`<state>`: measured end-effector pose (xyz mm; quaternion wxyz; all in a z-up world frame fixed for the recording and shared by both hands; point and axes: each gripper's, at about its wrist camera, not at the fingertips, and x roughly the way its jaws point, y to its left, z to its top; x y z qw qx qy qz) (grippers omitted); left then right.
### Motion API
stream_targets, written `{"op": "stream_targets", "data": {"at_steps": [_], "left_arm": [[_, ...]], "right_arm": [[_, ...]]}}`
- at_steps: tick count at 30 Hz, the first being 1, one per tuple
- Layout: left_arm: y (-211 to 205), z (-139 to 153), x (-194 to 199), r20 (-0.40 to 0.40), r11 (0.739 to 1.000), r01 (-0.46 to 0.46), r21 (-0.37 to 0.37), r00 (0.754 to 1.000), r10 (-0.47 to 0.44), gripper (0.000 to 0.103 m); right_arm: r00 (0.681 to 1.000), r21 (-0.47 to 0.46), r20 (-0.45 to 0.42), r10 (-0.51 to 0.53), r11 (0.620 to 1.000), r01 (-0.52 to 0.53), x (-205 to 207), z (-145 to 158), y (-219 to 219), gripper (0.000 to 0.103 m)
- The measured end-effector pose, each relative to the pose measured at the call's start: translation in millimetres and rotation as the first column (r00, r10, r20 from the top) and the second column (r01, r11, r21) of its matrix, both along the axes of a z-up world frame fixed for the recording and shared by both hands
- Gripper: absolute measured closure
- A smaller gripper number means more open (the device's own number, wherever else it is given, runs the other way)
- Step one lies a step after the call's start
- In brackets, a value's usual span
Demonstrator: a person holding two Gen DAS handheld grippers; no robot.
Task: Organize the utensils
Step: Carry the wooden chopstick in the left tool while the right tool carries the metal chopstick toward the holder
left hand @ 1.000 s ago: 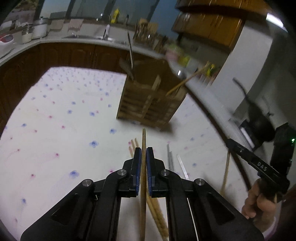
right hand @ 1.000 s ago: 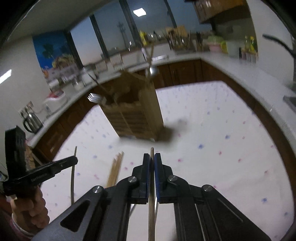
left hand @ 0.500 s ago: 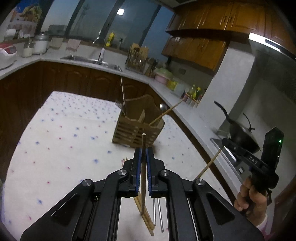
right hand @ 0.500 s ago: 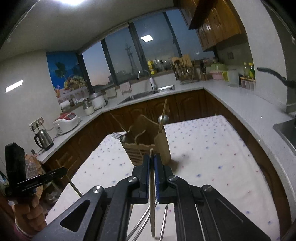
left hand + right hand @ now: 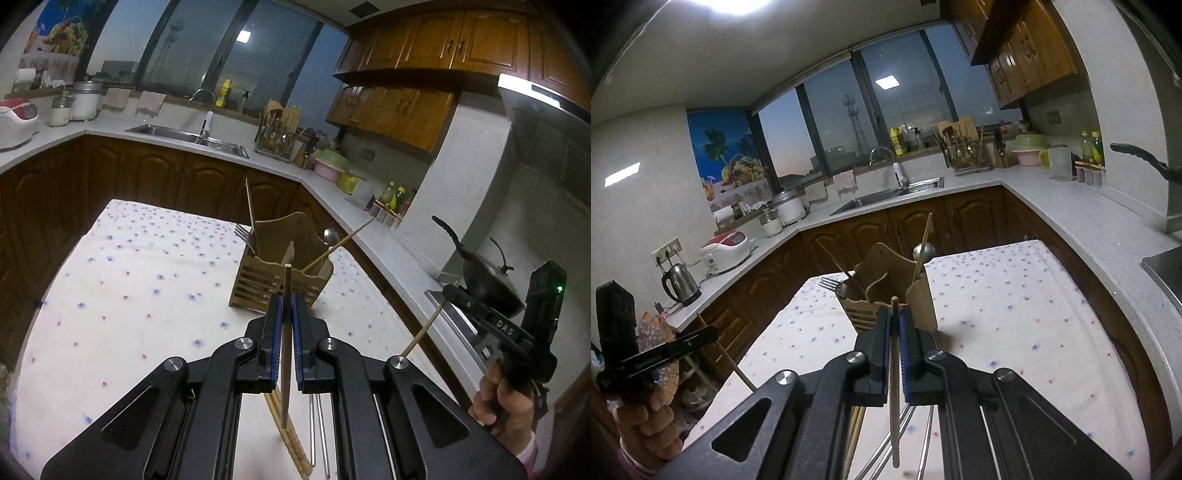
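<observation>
Chopsticks: one wooden chopstick [image 5: 285, 332] clamped in left gripper [image 5: 286, 317], one [image 5: 894, 373] in right gripper [image 5: 894, 325].
Wooden holder [image 5: 280, 284] stands mid-desk, containing one fork [image 5: 242, 233] and one spoon [image 5: 331, 236].

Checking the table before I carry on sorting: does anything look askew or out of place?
Mostly tidy. One chopstick leans far out of the wooden holder instead of standing upright, and loose wooden chopsticks and metal chopsticks lie on the tablecloth.
</observation>
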<state>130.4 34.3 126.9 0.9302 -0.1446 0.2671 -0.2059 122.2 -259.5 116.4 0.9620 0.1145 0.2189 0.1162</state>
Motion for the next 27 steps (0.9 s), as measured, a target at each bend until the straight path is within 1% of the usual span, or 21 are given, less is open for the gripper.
{"op": "stream_targets", "data": {"at_steps": [7, 10, 15, 20, 23, 27], "left_arm": [[-4, 7, 14, 0.027, 1.000, -0.012, 0.008, 1.000, 0.012, 0.099], [-4, 13, 22, 0.038, 1.000, -0.018, -0.001, 0.999, 0.018, 0.099], [-7, 31, 43, 0.090, 0.999, -0.041, -0.006, 0.995, 0.041, 0.098], [-6, 55, 72, 0.148, 0.997, -0.072, -0.022, 0.986, 0.074, 0.098], [-8, 74, 93, 0.196, 0.995, -0.096, -0.024, 0.976, 0.099, 0.099], [-10, 88, 129, 0.223, 0.991, -0.123, -0.042, 0.966, 0.130, 0.098]], "right_arm": [[1.000, 0.012, 0.018, -0.002, 1.000, 0.001, 11, 7, -2, 0.098], [0.999, 0.016, 0.032, -0.004, 1.000, 0.003, 18, 11, -1, 0.098], [0.997, 0.040, 0.081, -0.013, 0.999, 0.010, 39, 24, -1, 0.098], [0.988, 0.053, 0.149, -0.038, 0.998, 0.031, 68, 40, -2, 0.098], [0.982, 0.065, 0.179, -0.058, 0.997, 0.048, 92, 51, -2, 0.098], [0.969, 0.078, 0.229, -0.094, 0.994, 0.078, 117, 64, -2, 0.098]]}}
